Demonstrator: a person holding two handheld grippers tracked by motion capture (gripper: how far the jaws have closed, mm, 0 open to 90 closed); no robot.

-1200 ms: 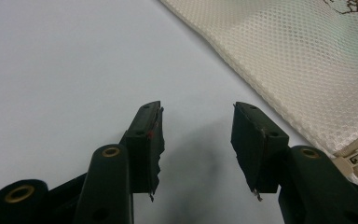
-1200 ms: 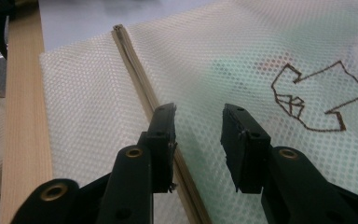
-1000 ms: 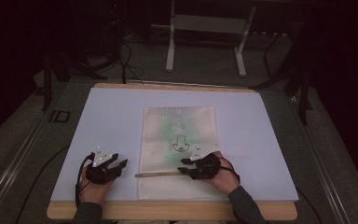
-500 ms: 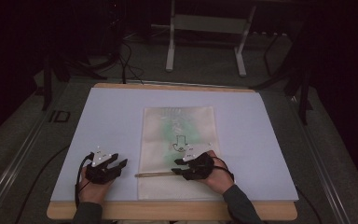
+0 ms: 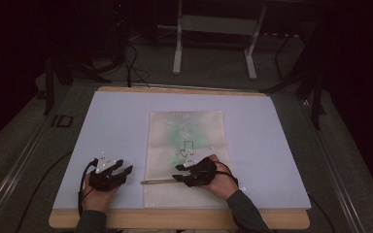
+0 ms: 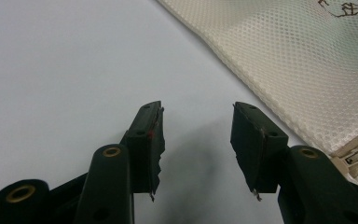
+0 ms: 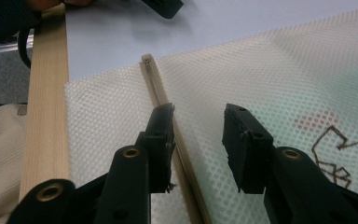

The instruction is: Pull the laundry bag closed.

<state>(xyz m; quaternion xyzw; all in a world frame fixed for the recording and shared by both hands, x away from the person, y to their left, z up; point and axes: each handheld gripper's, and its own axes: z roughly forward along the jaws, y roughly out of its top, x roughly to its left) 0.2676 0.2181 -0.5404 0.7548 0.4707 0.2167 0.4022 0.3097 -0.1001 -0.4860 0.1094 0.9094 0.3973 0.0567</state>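
Right gripper: the black two-jaw right gripper (image 5: 180, 174) lies low over the white mesh zip pouch (image 5: 187, 141), pointing toward the person's left. Its jaws stand apart and have just been opening; nothing is pinched between them.

Zip strip: the beige zipper band (image 7: 161, 100) runs along the pouch near its front end. In the right gripper view it passes right beside that gripper's left jaw and runs on ahead of the tips, in the gap rather than clamped. Whether the jaw actually touches it I cannot tell.

Pouch: it lies flat under and beyond the right gripper, long side running away from the person. A pale green tint shows through the mesh, and a dark line drawing (image 7: 335, 149) sits just off the gripper's right jaw.

Left gripper: the black left gripper (image 5: 126, 171) rests on the bare pale-blue table mat (image 5: 116, 121), well to the left of the right one, held in the person's left hand (image 5: 97, 194). Its jaws are spread wide with only mat between them.

Pouch from the left gripper: the mesh edge (image 6: 242, 79) crosses ahead and to the right of the tips, near but apart from them. The end of the zipper band (image 6: 354, 156) peeks out beside its right jaw.

Table edge: a light wooden border strip (image 7: 49, 93) runs left of the right gripper, past the pouch's front end.

Right hand: the right hand (image 5: 223, 182) comes in from the table's near edge, dark sleeve behind it.
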